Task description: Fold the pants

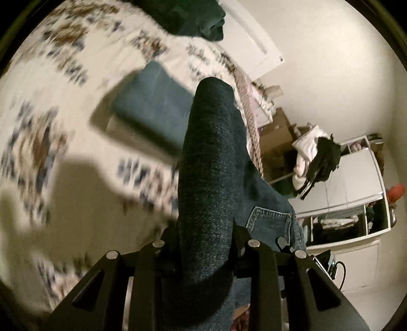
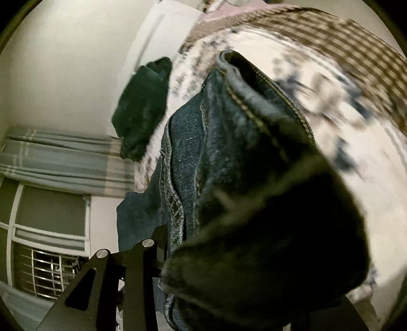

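Dark blue jeans (image 1: 208,178) hang bunched through my left gripper (image 1: 206,244), which is shut on a thick roll of the denim, held above the bed; a back pocket (image 1: 269,219) shows to the right. In the right wrist view the same jeans (image 2: 229,142) drape over my right gripper (image 2: 203,254), with a stitched hem opening at the top. The right gripper is shut on the denim, and cloth hides its right finger.
The bed has a white floral cover (image 1: 51,89) with a checked edge (image 2: 343,43). A folded blue garment (image 1: 155,101) and a dark green garment (image 1: 198,17) lie on it. Boxes, clothes and a cabinet (image 1: 351,178) stand beside the bed. A window (image 2: 48,275) shows.
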The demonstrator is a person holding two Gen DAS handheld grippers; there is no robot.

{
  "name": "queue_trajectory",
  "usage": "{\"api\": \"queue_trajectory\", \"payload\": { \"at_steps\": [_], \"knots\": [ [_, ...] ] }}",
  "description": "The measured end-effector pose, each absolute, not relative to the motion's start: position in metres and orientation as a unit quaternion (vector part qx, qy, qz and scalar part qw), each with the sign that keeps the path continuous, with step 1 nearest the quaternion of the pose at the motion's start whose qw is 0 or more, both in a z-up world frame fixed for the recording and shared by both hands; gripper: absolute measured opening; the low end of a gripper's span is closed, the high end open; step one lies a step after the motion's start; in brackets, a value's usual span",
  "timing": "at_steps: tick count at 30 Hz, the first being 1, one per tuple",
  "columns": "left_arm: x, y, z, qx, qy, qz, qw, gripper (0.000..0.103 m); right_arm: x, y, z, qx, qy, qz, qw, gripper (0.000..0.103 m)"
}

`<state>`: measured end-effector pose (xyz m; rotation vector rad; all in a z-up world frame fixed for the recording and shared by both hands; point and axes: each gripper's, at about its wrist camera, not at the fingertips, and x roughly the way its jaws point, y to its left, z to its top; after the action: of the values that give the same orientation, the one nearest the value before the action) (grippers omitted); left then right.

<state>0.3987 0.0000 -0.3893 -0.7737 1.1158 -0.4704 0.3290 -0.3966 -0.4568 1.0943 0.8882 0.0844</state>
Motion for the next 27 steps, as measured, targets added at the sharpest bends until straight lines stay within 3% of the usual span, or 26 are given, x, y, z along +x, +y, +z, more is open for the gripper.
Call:
{"api": "queue_trajectory", "payload": {
  "at_steps": [8, 14, 19, 26, 27],
  "knots": [
    [0.568, 0.032, -0.421, -0.349, 0.501, -0.218, 0.761, 0.024, 0.523, -0.367, -0.483, 0.5, 0.386, 0.044, 0.774, 0.038],
    [0.651, 0.046, -0.497, -0.352, 0.53, -0.206, 0.743, 0.024, 0.62, -0.351, -0.56, 0.499, 0.4, 0.04, 0.768, 0.038],
    [0.661, 0.054, -0.539, -0.336, 0.543, -0.202, 0.742, 0.025, 0.637, -0.356, -0.623, 0.525, 0.421, 0.068, 0.737, 0.041],
    [0.65, 0.059, -0.54, -0.334, 0.542, -0.204, 0.744, 0.029, 0.636, -0.365, -0.619, 0.491, 0.459, 0.072, 0.737, 0.051],
    [0.65, 0.058, -0.538, -0.333, 0.543, -0.202, 0.744, 0.029, 0.639, -0.372, -0.618, 0.488, 0.464, 0.06, 0.736, 0.058]
  ]
}}
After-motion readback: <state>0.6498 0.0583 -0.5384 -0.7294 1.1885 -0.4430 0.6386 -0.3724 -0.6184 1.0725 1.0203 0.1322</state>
